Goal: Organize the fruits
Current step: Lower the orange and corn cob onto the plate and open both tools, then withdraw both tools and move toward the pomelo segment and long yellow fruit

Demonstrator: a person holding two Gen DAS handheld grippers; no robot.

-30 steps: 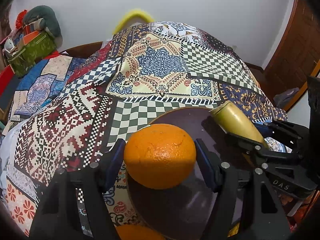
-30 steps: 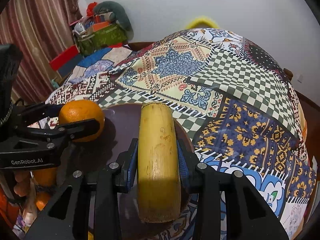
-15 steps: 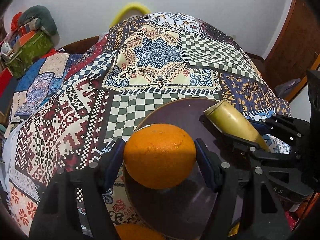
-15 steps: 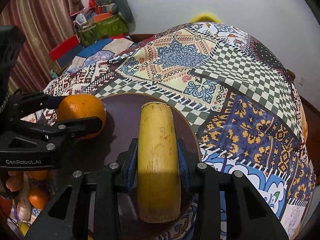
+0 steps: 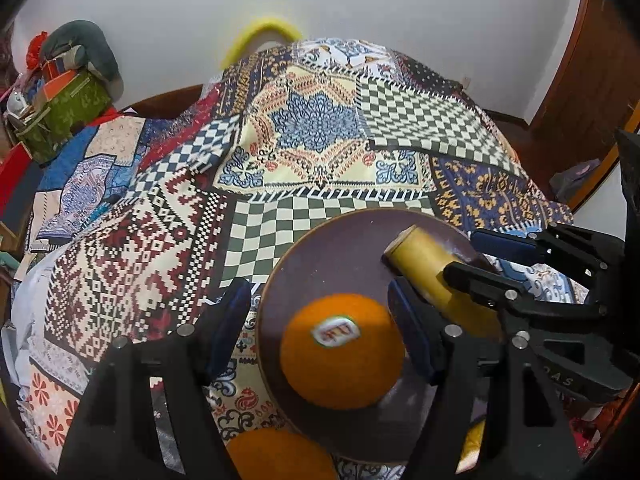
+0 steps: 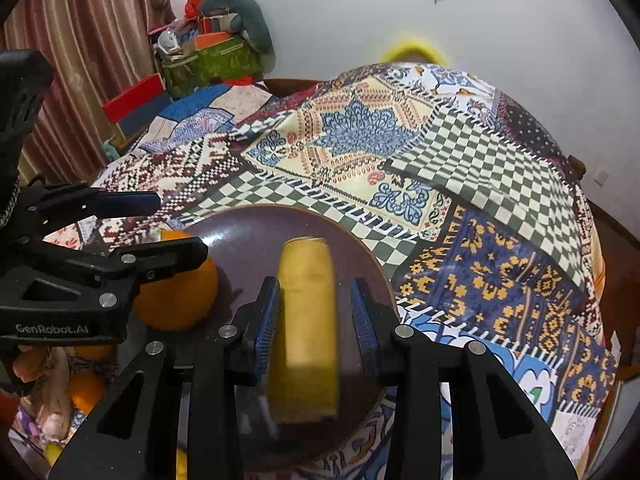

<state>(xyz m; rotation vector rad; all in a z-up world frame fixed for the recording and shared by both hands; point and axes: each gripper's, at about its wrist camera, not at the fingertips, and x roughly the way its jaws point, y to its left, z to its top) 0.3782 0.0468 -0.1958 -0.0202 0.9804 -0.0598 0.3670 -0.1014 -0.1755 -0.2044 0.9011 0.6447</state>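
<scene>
**Both fruits just released onto plate**

- L gripper (image 5: 320,320): jaws spread, pads clear of orange (image 5: 340,350); half a sec ago they pinched it. Orange now sits on dark plate (image 5: 340,240).
- R gripper (image 6: 316,316): jaws parted, likely off banana piece (image 6: 306,328) (blurred), gripped before, now lying on plate.
- Meaning: both placed; grippers free for spare oranges (image 6: 86,390) near plate.

Right claw (image 6: 316,312), blue pads either side of a yellow cylindrical fruit piece (image 6: 306,280). The left pad is against it and there's a visible gap at the right pad. The piece is blurred, over the dark round plate (image 6: 256,240), which sits at the near edge of the patchwork cloth (image 6: 500,184). An orange (image 6: 180,296) is on the plate's left side, with the left claw (image 6: 180,224) spread around it, upper pad clear of it.
</scene>
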